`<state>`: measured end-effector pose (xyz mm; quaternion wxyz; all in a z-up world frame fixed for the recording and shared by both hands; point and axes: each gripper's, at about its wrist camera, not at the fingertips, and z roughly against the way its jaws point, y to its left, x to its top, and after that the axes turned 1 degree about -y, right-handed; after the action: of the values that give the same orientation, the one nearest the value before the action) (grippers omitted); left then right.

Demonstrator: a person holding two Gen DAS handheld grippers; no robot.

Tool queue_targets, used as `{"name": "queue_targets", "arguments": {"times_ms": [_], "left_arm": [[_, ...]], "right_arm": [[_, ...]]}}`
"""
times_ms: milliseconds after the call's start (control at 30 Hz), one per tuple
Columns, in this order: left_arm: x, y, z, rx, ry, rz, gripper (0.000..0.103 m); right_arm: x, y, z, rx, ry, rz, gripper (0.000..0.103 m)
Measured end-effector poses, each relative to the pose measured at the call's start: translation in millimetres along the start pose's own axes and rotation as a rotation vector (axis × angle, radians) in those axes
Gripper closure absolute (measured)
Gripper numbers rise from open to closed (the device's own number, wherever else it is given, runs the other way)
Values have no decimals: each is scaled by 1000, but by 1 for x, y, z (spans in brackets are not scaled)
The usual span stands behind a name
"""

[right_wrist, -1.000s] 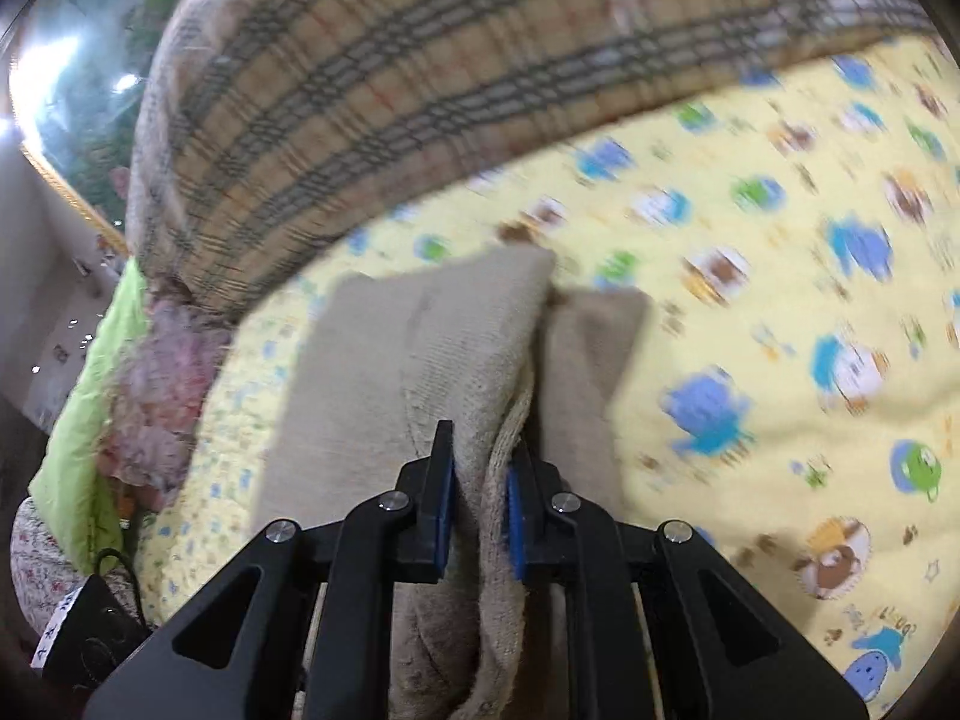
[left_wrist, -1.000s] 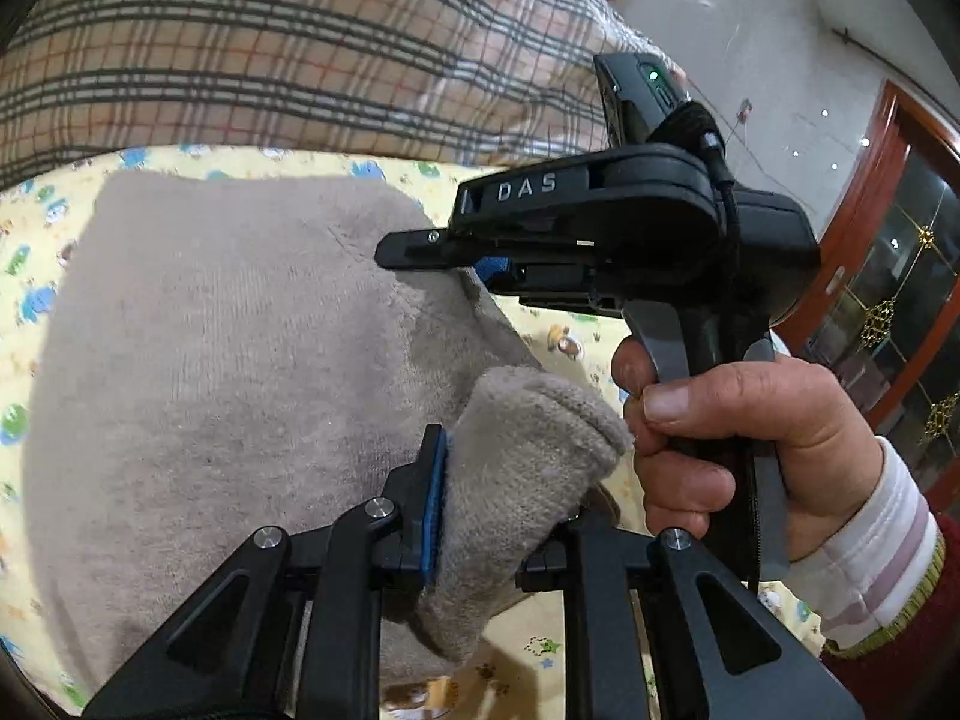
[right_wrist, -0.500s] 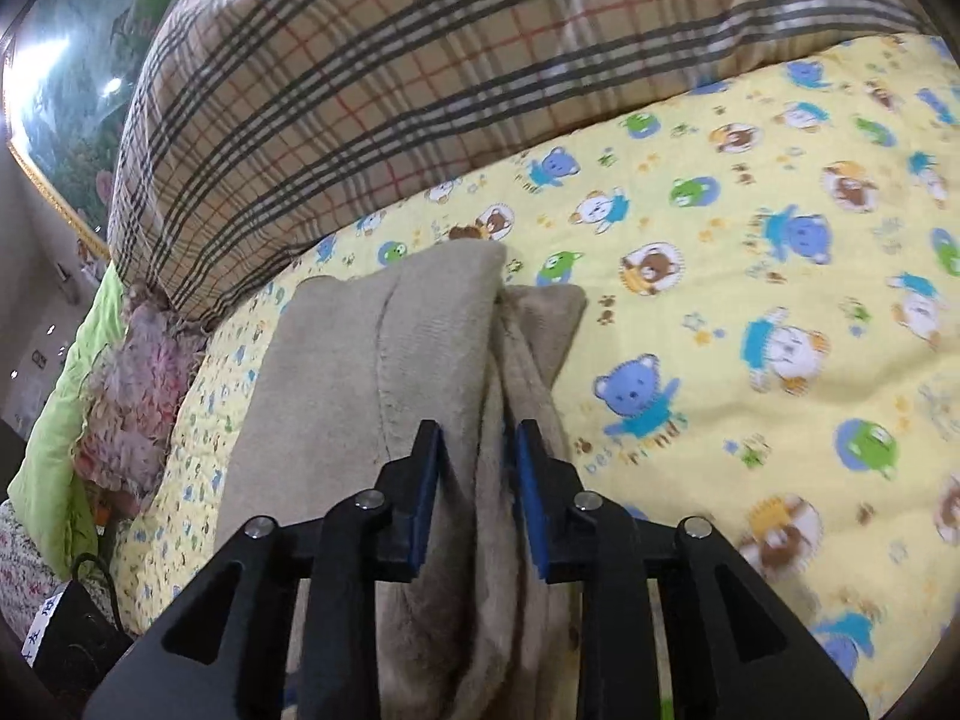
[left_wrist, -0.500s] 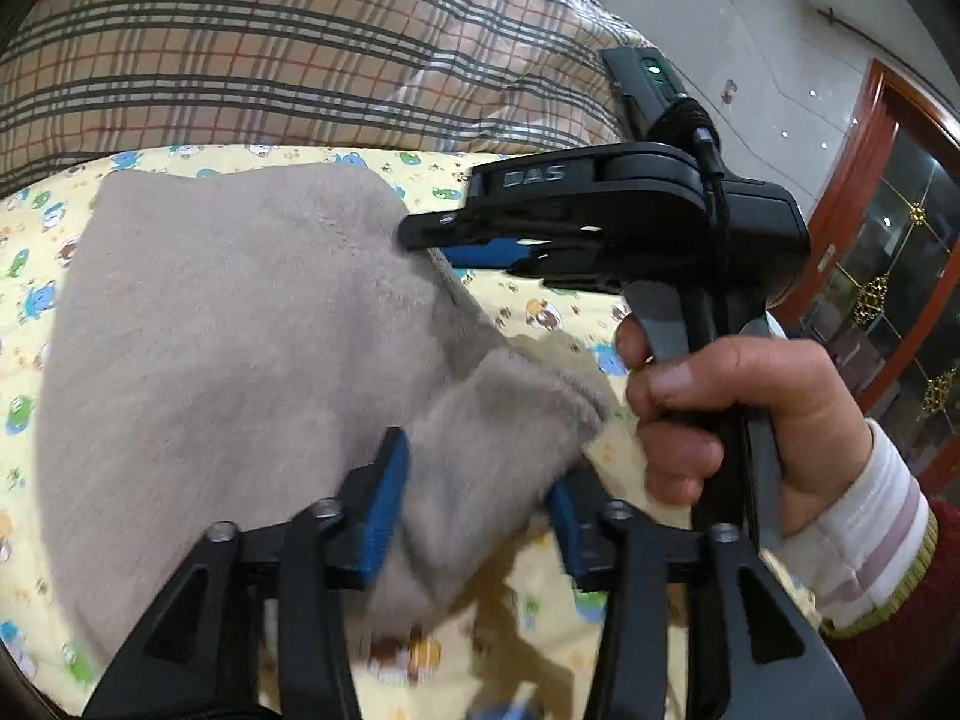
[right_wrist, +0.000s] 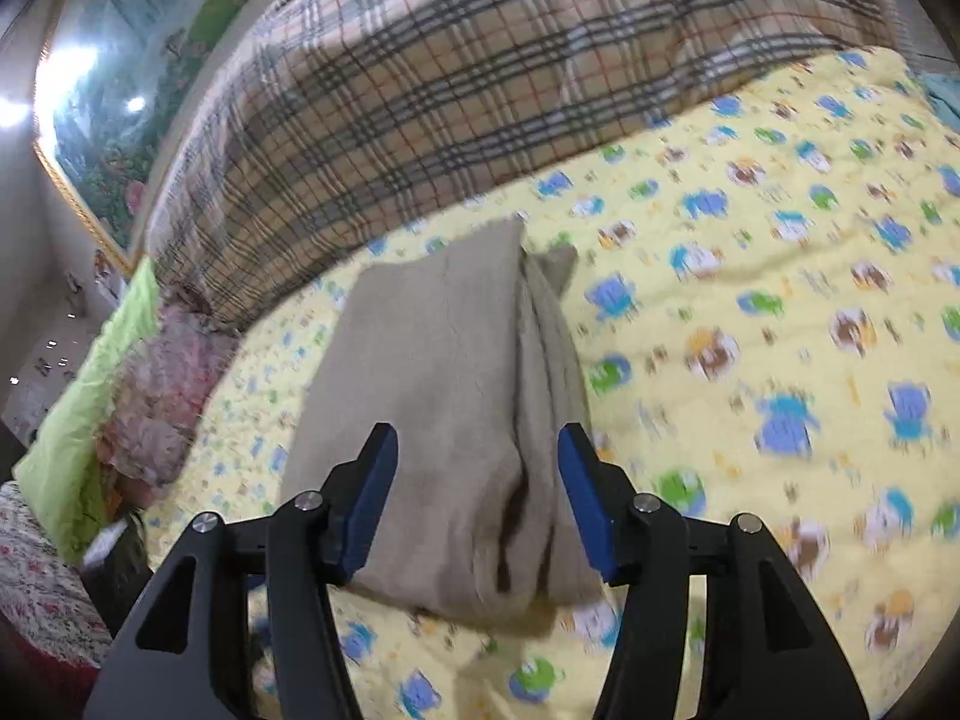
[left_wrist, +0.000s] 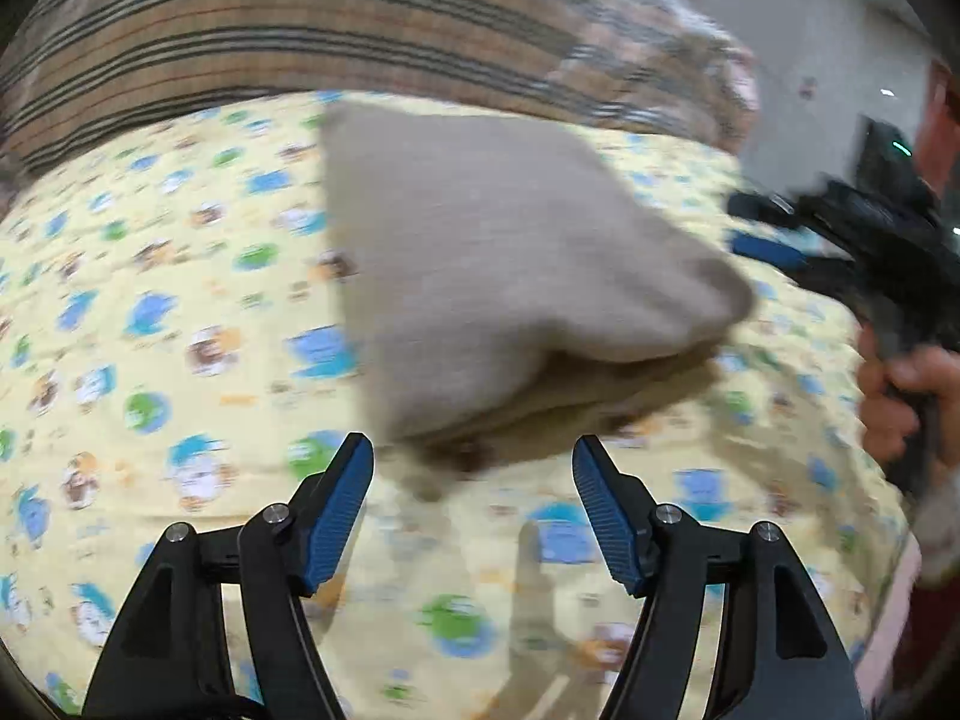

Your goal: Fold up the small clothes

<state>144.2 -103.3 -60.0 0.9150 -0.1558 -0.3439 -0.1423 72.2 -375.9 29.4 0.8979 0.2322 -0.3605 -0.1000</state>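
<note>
On the bed, at the far left of the right wrist view, a green cushion (right_wrist: 90,396) and a pink ruffled bundle (right_wrist: 162,396) crowd that edge, with the plaid blanket (right_wrist: 456,72) banked along the back. The folded beige garment (right_wrist: 444,396) lies on the yellow cartoon sheet (right_wrist: 780,312), its long axis running away from the right hand-held gripper (right_wrist: 477,501) toward the plaid. Its near end sits between that gripper's jaws, which are opening and no longer press on the cloth. In the left wrist view the left hand-held gripper (left_wrist: 474,501) is likewise opening and holds nothing; the garment's corner lies just ahead of its tips. The right gripper looks nearer for any further fold. Open sheet to the right of the garment leaves room to move.
</note>
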Motion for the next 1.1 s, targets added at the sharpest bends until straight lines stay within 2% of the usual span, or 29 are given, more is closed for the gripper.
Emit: {"name": "queue_targets", "arguments": {"times_ms": [67,200,267,300,367,400,467,533,600,667,800,900,1000,1100], "left_arm": [[0,9,-7,2,12,30,33],[2,16,-25,70,32,40,34],[5,20,-26,109,15,62,34],[7,25,-25,121,1,81,34],[10,30,-22,140,-24,106,35],[11,34,-20,158,-35,120,41],[12,37,-18,146,-34,129,44],[11,35,-15,152,-35,118,44],[9,34,-16,158,-35,109,44],[10,35,-21,155,-19,114,44],[10,35,-27,144,1,107,42],[9,37,-28,132,9,107,41],[9,36,-24,121,34,83,41],[5,40,-11,58,61,90,41]], "right_arm": [[-11,-2,-5,-34,23,-7,46],[-24,-4,-17,-15,49,-26,46],[-27,0,-23,-21,63,-3,49],[-27,3,-26,-30,67,13,65],[-28,8,-30,-55,84,44,92],[-28,8,-30,-53,84,45,93],[-21,12,-21,-36,51,53,94],[-12,18,-2,3,-13,56,95],[-4,22,14,3,-58,72,95],[-9,20,9,-55,-36,108,95],[-34,-7,-29,-179,62,121,95],[-45,-25,-33,-163,50,73,95],[-44,-17,-31,-200,58,105,93],[-43,-14,-20,-197,57,92,89]]}}
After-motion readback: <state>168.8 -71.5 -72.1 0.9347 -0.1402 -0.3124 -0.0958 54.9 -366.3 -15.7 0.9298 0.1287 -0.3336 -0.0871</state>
